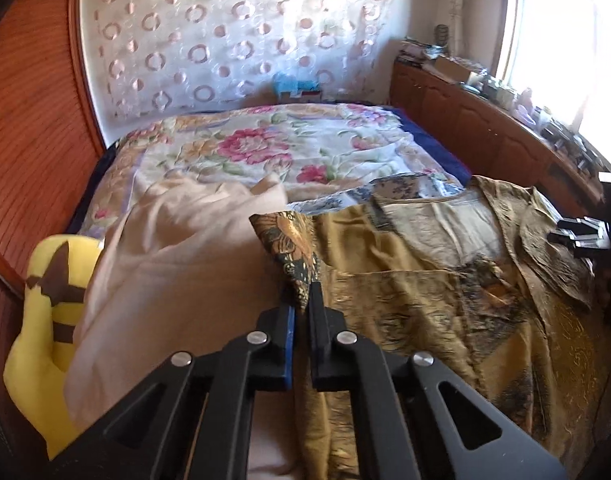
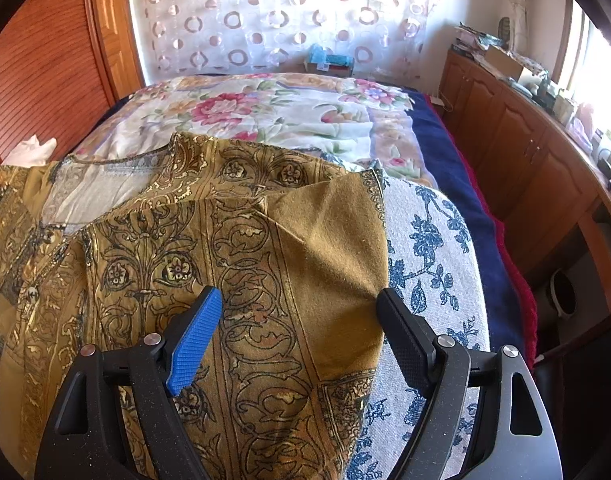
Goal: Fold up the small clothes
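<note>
On the bed, my left gripper [image 1: 303,300] pinches a lifted corner of the gold patterned shirt [image 1: 425,280], fingers closed tight on the cloth. My right gripper [image 2: 301,312] hovers with its fingers spread wide over the shirt's folded sleeve, holding nothing. The shirt lies across a blue-flowered cloth [image 2: 425,248], beside a cream blanket [image 1: 177,264] and a yellow plush toy [image 1: 45,320].

The ochre patterned cloth garment [image 2: 241,240] looks matt and crinkled, the black plastic tongs [image 2: 297,308] carry a ribbed blue pad [image 2: 195,340], and the cupboards [image 2: 517,140] are glossy wood.
</note>
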Motion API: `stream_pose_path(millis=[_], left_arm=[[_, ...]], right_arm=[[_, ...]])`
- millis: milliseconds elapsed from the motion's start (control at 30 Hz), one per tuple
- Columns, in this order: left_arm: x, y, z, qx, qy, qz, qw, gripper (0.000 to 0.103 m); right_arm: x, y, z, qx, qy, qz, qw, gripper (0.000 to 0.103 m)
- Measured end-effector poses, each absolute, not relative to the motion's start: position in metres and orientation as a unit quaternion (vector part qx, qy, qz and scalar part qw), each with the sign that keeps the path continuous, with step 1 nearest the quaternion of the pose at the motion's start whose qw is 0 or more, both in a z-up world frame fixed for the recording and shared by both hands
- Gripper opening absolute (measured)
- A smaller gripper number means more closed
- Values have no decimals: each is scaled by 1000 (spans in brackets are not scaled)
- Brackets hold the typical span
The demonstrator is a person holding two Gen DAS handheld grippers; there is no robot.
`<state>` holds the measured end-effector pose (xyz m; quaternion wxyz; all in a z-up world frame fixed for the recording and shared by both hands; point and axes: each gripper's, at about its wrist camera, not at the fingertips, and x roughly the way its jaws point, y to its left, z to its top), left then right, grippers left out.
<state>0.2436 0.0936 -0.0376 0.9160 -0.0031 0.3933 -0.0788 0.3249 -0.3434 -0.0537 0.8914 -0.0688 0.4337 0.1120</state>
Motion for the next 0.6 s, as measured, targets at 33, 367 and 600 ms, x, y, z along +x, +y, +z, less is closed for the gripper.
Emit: stream_pose_path(millis=[33, 367, 600], left_arm=[[240, 90, -34, -1, 390, -84, 917, 2], [227, 79, -17, -7, 363, -105, 926, 2], [230, 79, -27, -12, 370, -105, 923, 2]], right_arm=[[324, -345, -50, -62, 431, 114, 893, 81], [365, -371, -42, -46, 454, 104, 884, 73], [378, -371, -52, -47, 466, 122, 875, 57]])
